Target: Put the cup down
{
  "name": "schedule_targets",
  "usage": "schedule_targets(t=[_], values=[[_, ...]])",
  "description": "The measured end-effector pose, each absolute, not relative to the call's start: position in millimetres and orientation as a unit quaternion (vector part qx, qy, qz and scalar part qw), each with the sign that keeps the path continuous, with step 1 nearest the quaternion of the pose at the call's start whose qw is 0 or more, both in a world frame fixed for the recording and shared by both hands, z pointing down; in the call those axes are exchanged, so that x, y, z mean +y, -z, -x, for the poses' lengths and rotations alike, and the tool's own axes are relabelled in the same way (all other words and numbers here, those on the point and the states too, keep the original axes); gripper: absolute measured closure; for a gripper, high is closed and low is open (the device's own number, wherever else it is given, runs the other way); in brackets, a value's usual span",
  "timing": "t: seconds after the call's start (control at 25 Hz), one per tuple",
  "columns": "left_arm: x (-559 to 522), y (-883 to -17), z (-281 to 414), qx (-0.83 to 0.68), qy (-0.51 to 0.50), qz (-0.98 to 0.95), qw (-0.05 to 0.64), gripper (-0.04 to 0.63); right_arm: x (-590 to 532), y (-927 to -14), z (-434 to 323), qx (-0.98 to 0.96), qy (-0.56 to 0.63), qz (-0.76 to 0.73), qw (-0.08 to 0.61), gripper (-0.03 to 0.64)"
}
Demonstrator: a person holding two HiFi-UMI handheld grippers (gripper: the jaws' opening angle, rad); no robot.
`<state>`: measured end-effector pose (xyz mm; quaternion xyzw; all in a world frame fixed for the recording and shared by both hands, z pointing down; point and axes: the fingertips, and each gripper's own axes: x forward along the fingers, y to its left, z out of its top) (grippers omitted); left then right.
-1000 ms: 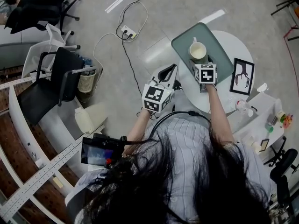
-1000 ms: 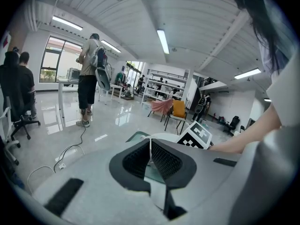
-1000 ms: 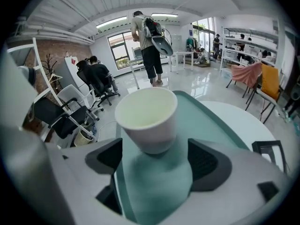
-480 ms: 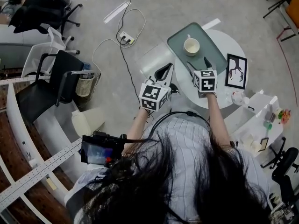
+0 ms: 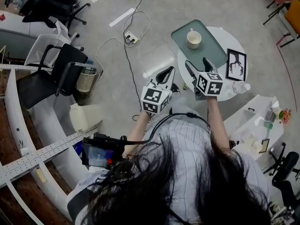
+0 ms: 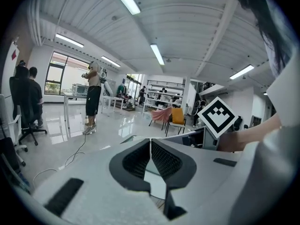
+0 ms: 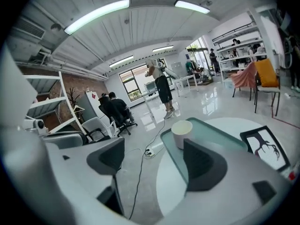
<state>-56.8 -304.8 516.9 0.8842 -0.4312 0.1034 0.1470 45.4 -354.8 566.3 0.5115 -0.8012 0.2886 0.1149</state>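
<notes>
**Cup upright on the tray, both grippers off it**

Nearest, in the middle of the head view, the left gripper point(image 5: 168, 72) is held over the floor, left of the table. Its jaws are pressed together on nothing. I judge it has no part in this step and is simply kept out of the way.

Just to its right, the right gripper point(image 5: 197, 63) hangs over the near edge of the round white table point(image 5: 234, 46). Its jaws are spread wide with only air between them, and they point toward the cup. That wide gap fits a cup already let go, so the task looks done or nearly done.

Farther off, in the upper middle of the frame, the green tray point(image 5: 180, 45) lies on the table. The cup point(image 5: 193, 39) stands upright on it toward the far end, well apart from both grippers. Nothing else sits on the tray. Whether the cup holds anything I cannot tell.

To the right of the tray, a framed picture point(image 5: 236, 64) lies flat on the table.
</notes>
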Motion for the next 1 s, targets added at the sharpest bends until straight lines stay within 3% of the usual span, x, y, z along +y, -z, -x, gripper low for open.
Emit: schedule_targets(t=[0.52,0.88,0.96,1.0], values=[[-202,-520,52,-0.430,-0.076,-0.884,0.167,0.578,-225,-549,-24,-0.824,-0.240,-0.491,0.150,0.213],[-177,-525,39,-0.430,-0.073,-0.882,0.177,0.578,-183,-536,-45,-0.811,-0.271,-0.509,0.095,0.218],[-170,-526,31,-0.427,-0.076,-0.884,0.176,0.577,-174,-536,-57,-0.807,-0.269,-0.518,0.093,0.244],[-167,-526,26,-0.425,-0.078,-0.885,0.175,0.577,-170,-535,-63,-0.803,-0.269,-0.525,0.088,0.292]])
